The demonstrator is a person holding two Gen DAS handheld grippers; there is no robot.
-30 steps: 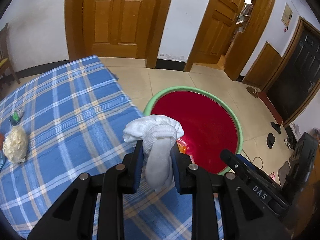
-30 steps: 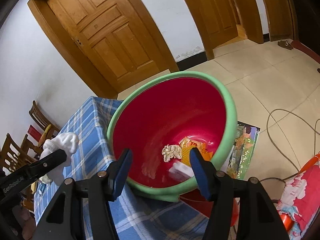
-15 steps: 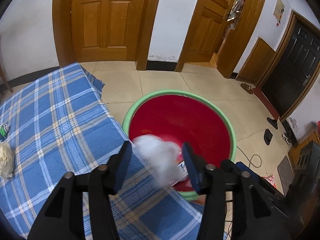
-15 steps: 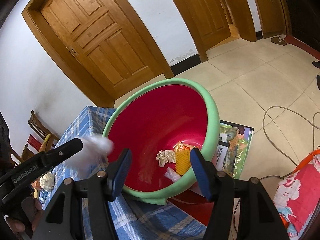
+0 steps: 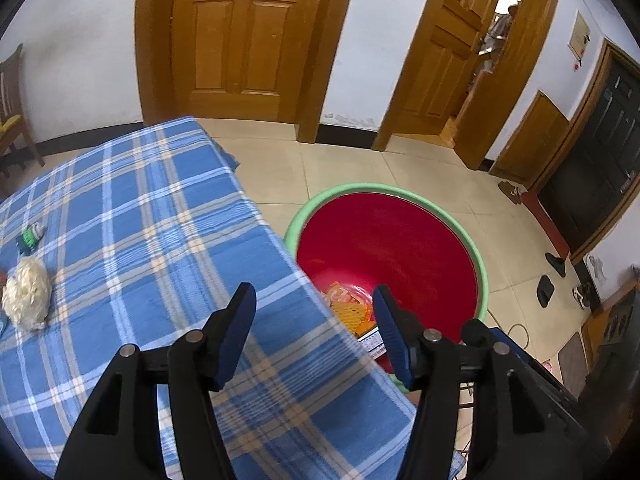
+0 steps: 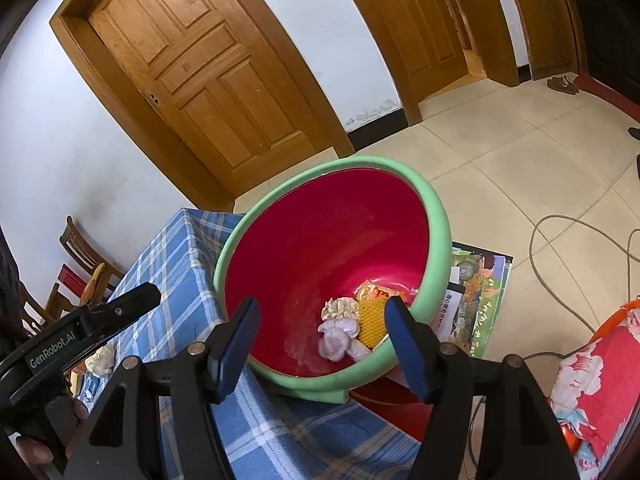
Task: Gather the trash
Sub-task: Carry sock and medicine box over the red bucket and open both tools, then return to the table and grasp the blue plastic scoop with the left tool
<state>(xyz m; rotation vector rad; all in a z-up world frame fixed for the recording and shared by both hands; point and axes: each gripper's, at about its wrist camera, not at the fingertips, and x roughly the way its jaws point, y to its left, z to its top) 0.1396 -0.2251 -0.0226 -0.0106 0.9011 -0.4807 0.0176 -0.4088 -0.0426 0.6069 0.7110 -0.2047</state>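
Observation:
A red bin with a green rim (image 5: 482, 276) (image 6: 440, 232) stands beside the blue plaid table (image 5: 140, 216). In it lie a white crumpled wad (image 6: 338, 338), a cream paper ball (image 6: 340, 307) and orange wrappers (image 6: 374, 320) (image 5: 348, 300). My left gripper (image 5: 314, 330) is open and empty over the table's edge next to the bin; it also shows in the right wrist view (image 6: 92, 320). My right gripper (image 6: 320, 340) is open and empty, close above the bin's near rim. A cream crumpled ball (image 5: 28, 298) and a small green item (image 5: 30, 236) lie on the table at left.
Wooden doors (image 5: 240, 36) stand behind. A cable (image 6: 560, 264) and printed sheet (image 6: 476, 292) lie on the tiled floor right of the bin. Chairs (image 6: 84, 256) stand by the wall. A red floral cloth (image 6: 600, 384) is at lower right.
My left gripper opened and let go of the white wad, which fell into the red bin. The left gripper then drew back over the table. The right gripper stayed open.

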